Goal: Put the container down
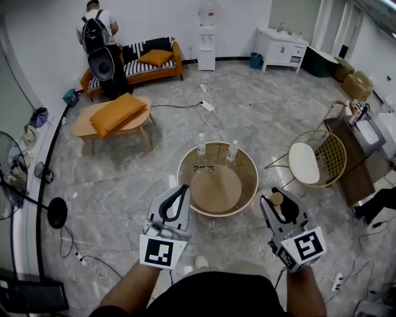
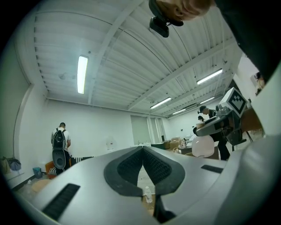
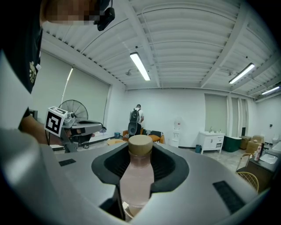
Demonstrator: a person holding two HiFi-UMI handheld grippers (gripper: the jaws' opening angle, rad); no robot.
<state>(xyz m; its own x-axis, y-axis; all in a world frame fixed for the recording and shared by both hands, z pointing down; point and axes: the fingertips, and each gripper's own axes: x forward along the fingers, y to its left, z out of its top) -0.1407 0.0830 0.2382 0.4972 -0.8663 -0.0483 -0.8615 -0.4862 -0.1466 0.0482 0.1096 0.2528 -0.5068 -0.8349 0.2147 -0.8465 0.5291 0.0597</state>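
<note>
Pinkish bottle (image 3: 137, 178) upright in right claw (image 3: 140, 151)

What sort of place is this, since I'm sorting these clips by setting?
Probably a living-room mock-up inside a larger workspace: an orange sofa, a water dispenser and a white sink cabinet line the far wall, while power strips and cables trail over the floor.
</note>
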